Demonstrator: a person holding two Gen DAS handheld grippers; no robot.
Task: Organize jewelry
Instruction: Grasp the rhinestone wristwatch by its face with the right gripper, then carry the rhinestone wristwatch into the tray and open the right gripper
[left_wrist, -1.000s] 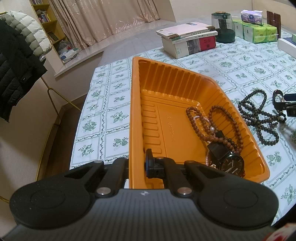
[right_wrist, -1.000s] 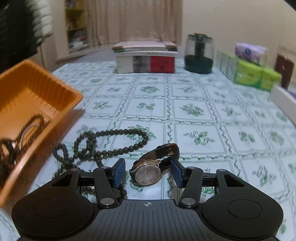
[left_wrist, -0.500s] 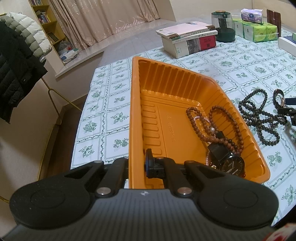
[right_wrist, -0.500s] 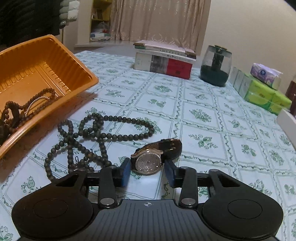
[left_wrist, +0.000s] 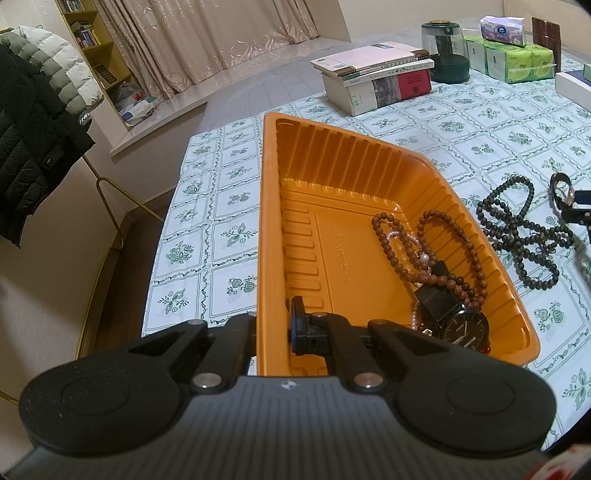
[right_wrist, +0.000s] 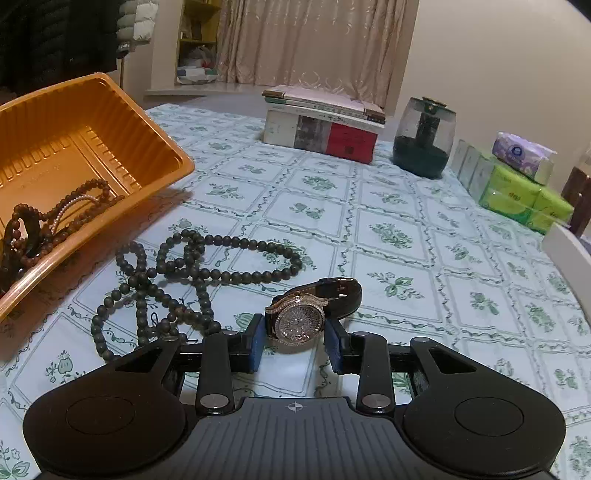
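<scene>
My left gripper (left_wrist: 275, 328) is shut on the near wall of the orange tray (left_wrist: 295, 177). The tray holds brown bead strands (left_wrist: 424, 243) and a black watch (left_wrist: 460, 326); the tray also shows in the right wrist view (right_wrist: 110, 122). My right gripper (right_wrist: 295, 341) is shut on a rose-gold jewelled watch (right_wrist: 300, 321), its pads pressing the case on both sides. The watch's black strap rests on the tablecloth. A dark bead necklace (right_wrist: 192, 273) lies on the table between tray and watch; it also shows in the left wrist view (left_wrist: 517, 229).
A stack of books (right_wrist: 325, 125), a dark glass jar (right_wrist: 424, 140) and green tissue packs (right_wrist: 517, 192) stand at the far side of the table. A white box edge (right_wrist: 569, 254) is at the right. A coat rack with jackets (left_wrist: 33, 122) stands left of the table.
My right gripper closed its fingers from apart onto the jewelled watch while its view swung left and nearer the tray. My left gripper kept its hold on the tray.
</scene>
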